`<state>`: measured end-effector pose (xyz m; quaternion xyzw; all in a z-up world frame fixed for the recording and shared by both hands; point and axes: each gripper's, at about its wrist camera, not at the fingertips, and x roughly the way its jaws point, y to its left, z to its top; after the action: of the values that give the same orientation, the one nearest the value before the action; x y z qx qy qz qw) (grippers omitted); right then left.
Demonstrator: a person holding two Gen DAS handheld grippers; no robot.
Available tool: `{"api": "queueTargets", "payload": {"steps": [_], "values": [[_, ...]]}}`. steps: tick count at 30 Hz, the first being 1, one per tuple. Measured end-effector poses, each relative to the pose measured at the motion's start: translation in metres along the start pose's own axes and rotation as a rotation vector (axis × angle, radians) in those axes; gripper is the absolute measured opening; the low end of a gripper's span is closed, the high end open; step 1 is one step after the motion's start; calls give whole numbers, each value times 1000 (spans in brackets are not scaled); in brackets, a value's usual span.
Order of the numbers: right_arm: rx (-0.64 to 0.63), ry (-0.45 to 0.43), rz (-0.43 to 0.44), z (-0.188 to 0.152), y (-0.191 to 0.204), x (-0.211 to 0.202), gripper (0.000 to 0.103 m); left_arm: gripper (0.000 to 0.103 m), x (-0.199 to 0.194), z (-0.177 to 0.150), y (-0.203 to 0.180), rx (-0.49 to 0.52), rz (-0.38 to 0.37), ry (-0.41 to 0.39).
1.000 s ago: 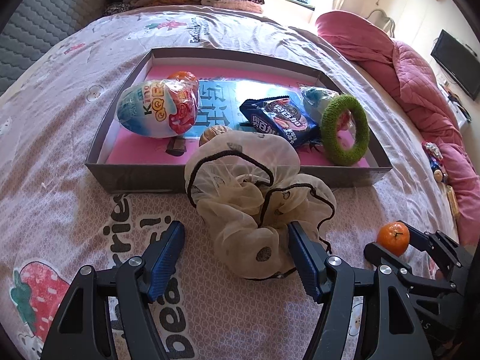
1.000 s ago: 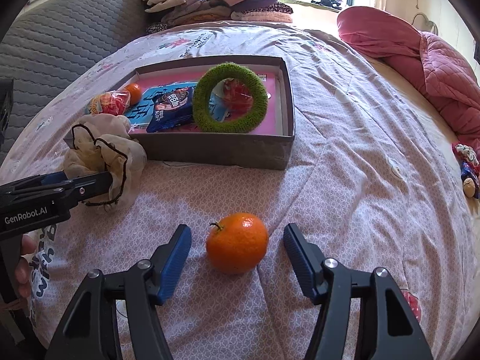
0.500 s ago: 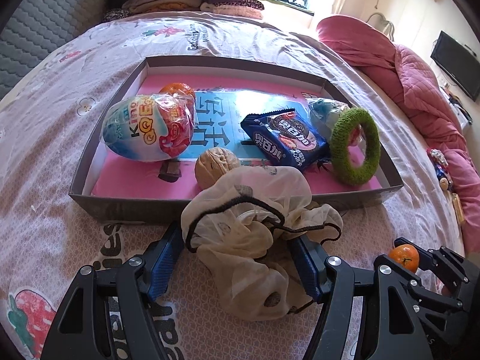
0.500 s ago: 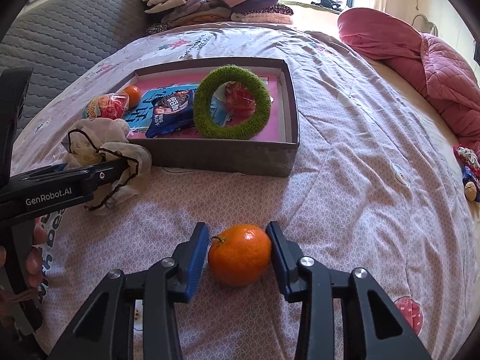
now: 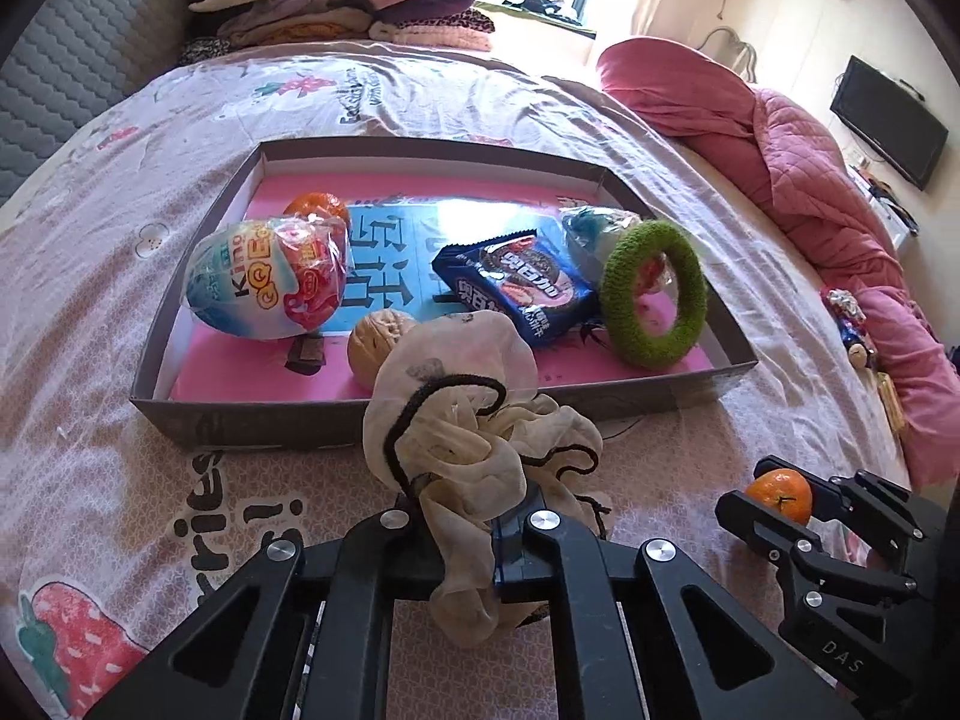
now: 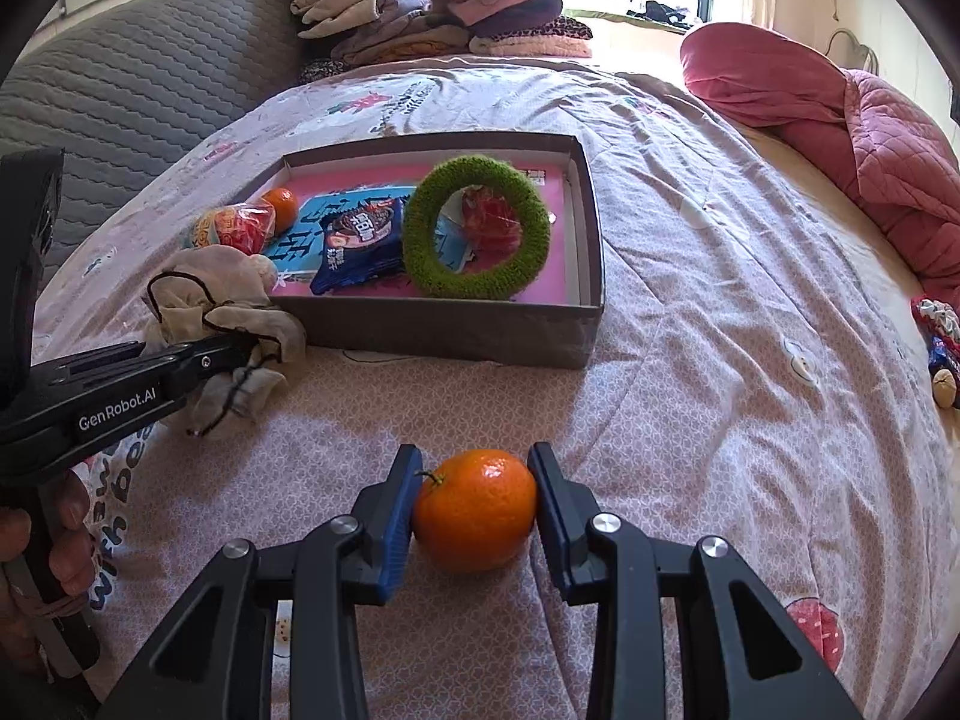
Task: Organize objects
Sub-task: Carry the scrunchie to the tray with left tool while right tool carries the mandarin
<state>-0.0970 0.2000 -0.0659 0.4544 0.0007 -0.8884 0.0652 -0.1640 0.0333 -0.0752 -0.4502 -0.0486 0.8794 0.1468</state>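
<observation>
On a bed (image 6: 690, 276) spread with a pink patterned sheet, you work both tools just in front of a shallow grey box (image 5: 252, 420) with a pink floor. Your left gripper (image 5: 474, 516) has just clamped its jaws fully together on a crumpled cream mesh pouch (image 5: 468, 438) with a black drawstring, which bunches up between the pads and spills over the near wall of the box. Your right gripper (image 6: 474, 498) has just closed its jaws onto a tangerine (image 6: 475, 509) resting on the sheet, near and to the right of the box; both blue pads touch its sides. From the right wrist view, a hand (image 6: 36, 546) wraps the left tool's handle at the left edge. Inside the box, a large wrapped toy egg (image 5: 270, 279) lies at the left with a second tangerine (image 5: 318, 207) just behind it, a walnut (image 5: 378, 342) sits by the near wall, a dark blue snack packet (image 5: 516, 285) lies in the middle, and a green fuzzy ring (image 5: 654, 294) leans at the right against another wrapped item. Folded clothes (image 6: 432, 12) are stacked at the far end of the bed, and a red quilt (image 6: 840, 132) is heaped along the right.
</observation>
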Motion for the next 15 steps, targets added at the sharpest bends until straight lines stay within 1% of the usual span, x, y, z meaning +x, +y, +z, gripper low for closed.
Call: {"api": "queueTargets", "payload": {"steps": [3, 6, 15], "values": [[-16, -27, 1, 7, 4, -9, 37, 9, -14, 7, 0, -1, -1, -30], [-30, -59, 2, 18, 8, -18, 37, 9, -28, 17, 3, -1, 14, -61], [-61, -123, 15, 69, 23, -23, 37, 9, -51, 52, 21, 8, 58, -108]]}}
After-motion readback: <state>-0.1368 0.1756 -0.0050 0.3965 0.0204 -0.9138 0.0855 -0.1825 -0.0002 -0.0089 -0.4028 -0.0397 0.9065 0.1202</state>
